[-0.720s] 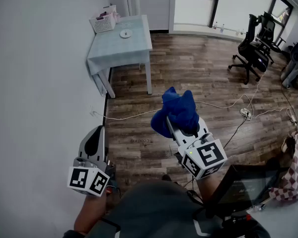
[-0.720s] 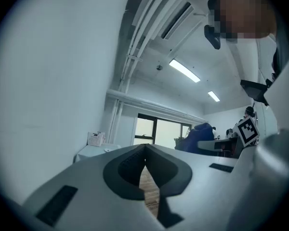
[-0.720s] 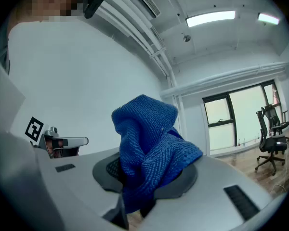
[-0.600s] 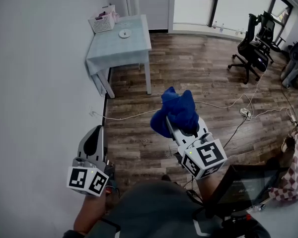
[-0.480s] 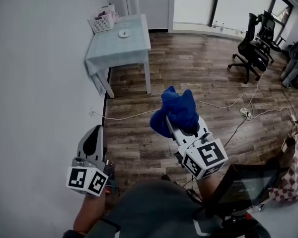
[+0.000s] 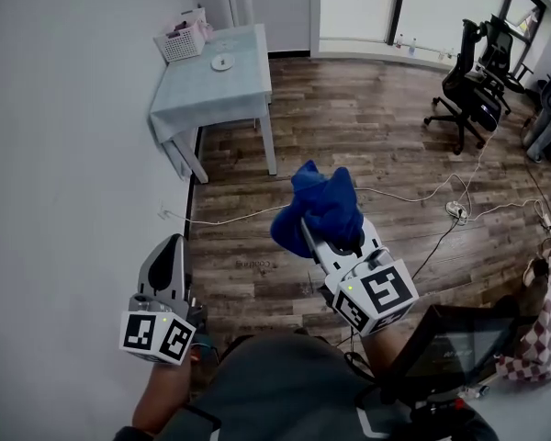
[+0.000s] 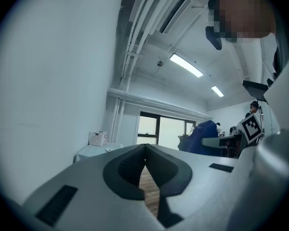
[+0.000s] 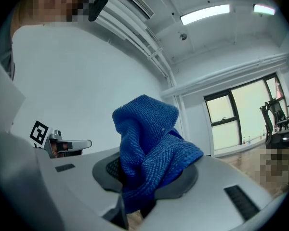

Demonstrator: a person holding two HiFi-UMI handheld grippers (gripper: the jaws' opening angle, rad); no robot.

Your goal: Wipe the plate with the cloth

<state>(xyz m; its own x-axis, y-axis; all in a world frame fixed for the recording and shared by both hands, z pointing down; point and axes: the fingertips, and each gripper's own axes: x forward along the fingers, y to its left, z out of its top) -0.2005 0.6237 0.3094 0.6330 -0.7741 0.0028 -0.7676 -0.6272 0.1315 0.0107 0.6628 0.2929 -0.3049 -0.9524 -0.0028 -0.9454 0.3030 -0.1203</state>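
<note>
Scanning the head view first: the plate [image 6: 221, 62] sits on the small table [image 6: 243, 90] by the wall, well apart from both tools, near a white basket [image 6: 181, 42]. The cloth [image 6: 317, 205] is bunched in the right gripper [image 6: 305, 226], most of it heaped above the jaws. My worry from here is the walk over: cables [image 6: 406, 197] trail across the wood floor between me and the table, and a snag or stumble could jolt the cloth loose. Both hands are held low in front of the body, grippers pointing level toward the far end of the room, with the left gripper [image 6: 170, 246] close to the wall. Over to the left gripper view: its jaws are pressed together with nothing between them, and the table is far off beyond the tips. If that one arrives closed it can't steady the plate, and I judge the plate could skate toward the table edge under the wipe. Right gripper view now: the jaws are pinching the cloth by its lower folds, with a big loose hood of fabric standing over the pads. That bite looks shallow to me. A hard press could drag the fabric out, or the floppy top could fold aside and let bare jaw meet the plate.
</note>
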